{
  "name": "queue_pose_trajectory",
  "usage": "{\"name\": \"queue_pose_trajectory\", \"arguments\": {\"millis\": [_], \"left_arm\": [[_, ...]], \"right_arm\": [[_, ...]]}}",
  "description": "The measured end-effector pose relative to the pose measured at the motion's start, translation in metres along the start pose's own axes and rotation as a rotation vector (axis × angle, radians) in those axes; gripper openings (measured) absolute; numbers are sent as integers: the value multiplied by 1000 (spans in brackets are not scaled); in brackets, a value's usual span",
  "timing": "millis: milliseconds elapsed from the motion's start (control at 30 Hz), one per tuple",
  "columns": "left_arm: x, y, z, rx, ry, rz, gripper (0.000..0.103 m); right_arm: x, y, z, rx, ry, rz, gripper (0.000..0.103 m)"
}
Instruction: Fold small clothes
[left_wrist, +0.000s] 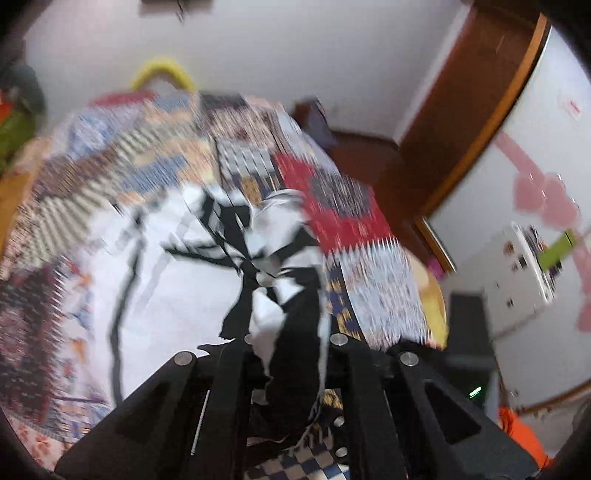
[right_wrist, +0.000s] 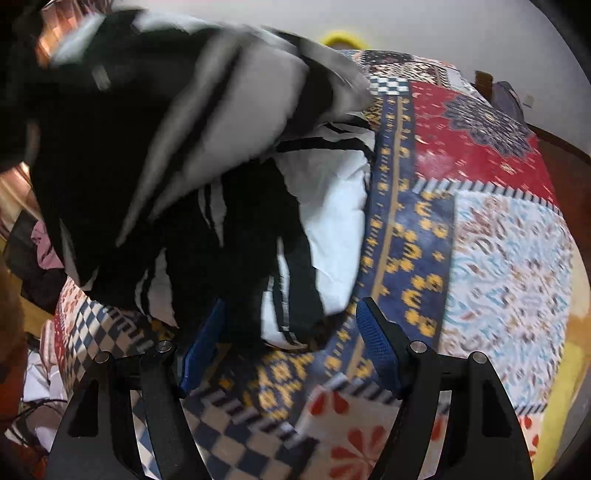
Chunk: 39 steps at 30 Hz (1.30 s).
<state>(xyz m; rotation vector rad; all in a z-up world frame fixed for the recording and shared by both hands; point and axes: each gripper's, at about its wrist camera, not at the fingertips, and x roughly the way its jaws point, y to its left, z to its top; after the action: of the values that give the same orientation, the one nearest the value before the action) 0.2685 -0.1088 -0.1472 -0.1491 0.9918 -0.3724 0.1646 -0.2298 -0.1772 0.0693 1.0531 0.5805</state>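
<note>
A white garment with black stripes (left_wrist: 173, 280) lies spread on the patchwork bedspread (left_wrist: 354, 218). My left gripper (left_wrist: 288, 354) is shut on a bunched fold of it, which hangs between the black fingers and trails back to the rest of the cloth. In the right wrist view the same black-and-white garment (right_wrist: 332, 206) is lifted and draped across the upper left, blurred by motion. My right gripper (right_wrist: 291, 339) stands open, its blue pads (right_wrist: 380, 347) either side of the garment's lower hem without pressing it.
The patchwork bedspread (right_wrist: 498, 258) covers the bed out to its right edge. A brown wooden door frame (left_wrist: 476, 122) and a white cabinet (left_wrist: 524, 273) stand right of the bed. A yellow ring (left_wrist: 162, 72) sits by the far wall.
</note>
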Motion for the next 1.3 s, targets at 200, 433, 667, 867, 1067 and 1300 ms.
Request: {"name": "queue_pose_trajectory", "arguments": {"millis": [200, 433, 667, 867, 1067, 1300], "left_arm": [[9, 10, -17, -19, 88, -2, 26], [-47, 20, -17, 4, -77, 30, 76], [-47, 61, -33, 0, -40, 200, 81], [-1, 110, -76, -39, 147, 268, 81], [-9, 129, -96, -16, 128, 226, 88], [-13, 141, -94, 46, 133, 229, 91]], "right_arm": [[-15, -10, -7, 12, -20, -31, 71], [-53, -14, -5, 23, -119, -71, 71], [-81, -9, 15, 17, -241, -83, 71], [-53, 12, 22, -28, -207, -60, 71], [8, 19, 7, -51, -37, -70, 71], [13, 5, -3, -27, 35, -31, 71]]}}
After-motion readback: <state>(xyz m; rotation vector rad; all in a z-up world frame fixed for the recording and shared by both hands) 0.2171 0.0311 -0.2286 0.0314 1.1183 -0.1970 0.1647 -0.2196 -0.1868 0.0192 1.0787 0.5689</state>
